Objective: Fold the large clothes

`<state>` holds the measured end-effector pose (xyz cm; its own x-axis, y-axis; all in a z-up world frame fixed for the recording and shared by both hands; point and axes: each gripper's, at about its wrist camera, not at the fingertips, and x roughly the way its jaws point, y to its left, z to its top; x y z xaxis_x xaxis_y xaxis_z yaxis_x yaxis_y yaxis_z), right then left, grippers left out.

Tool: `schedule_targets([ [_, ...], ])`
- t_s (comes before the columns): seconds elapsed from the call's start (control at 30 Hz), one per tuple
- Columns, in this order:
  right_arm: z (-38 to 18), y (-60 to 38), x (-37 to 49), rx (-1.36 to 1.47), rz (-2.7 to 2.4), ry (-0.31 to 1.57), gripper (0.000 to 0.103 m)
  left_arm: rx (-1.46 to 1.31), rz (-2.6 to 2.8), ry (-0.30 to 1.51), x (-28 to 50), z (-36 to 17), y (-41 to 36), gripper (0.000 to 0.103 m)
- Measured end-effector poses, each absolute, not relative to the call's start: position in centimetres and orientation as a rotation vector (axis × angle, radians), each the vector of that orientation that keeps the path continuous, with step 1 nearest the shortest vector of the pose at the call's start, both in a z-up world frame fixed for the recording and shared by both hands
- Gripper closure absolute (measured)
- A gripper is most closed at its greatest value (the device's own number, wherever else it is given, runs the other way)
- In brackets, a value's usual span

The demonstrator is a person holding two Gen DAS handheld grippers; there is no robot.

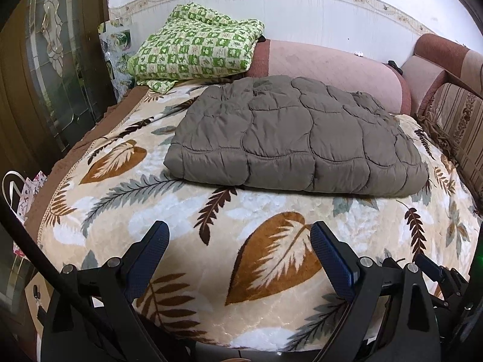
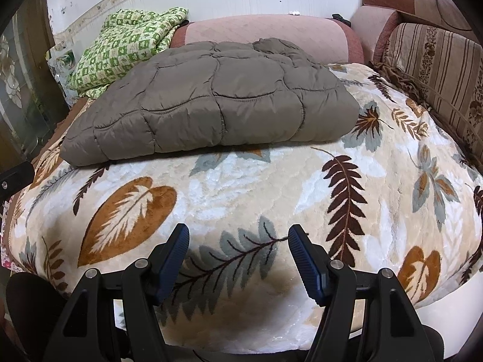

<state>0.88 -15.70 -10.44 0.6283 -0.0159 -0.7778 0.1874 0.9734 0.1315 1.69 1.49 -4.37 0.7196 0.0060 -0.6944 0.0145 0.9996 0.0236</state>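
Note:
A grey-brown quilted puffer jacket (image 1: 295,135) lies folded into a flat rectangle on the leaf-patterned blanket (image 1: 169,211); it also shows in the right wrist view (image 2: 217,99). My left gripper (image 1: 238,232) is open and empty, held above the blanket's near edge, well short of the jacket. My right gripper (image 2: 238,235) is open and empty too, over the blanket (image 2: 256,187) near its front edge and apart from the jacket.
A green checkered quilt (image 1: 193,45) is bundled at the back left against a pink-and-maroon cushion (image 1: 326,60). A striped sofa back (image 2: 434,69) runs along the right. A glass-panelled wooden door (image 1: 51,60) stands at the left. A patterned bag (image 1: 27,193) sits by the bed's left side.

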Motion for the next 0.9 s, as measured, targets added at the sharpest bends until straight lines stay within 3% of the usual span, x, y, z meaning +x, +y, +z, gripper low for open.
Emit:
schedule_targets([
  [0.9, -10.8, -16.1, 1.7, 0.134, -0.195, 0.894, 0.03, -0.09, -0.098, 0.857, 3.2, -6.3, 1.8, 0.009],
])
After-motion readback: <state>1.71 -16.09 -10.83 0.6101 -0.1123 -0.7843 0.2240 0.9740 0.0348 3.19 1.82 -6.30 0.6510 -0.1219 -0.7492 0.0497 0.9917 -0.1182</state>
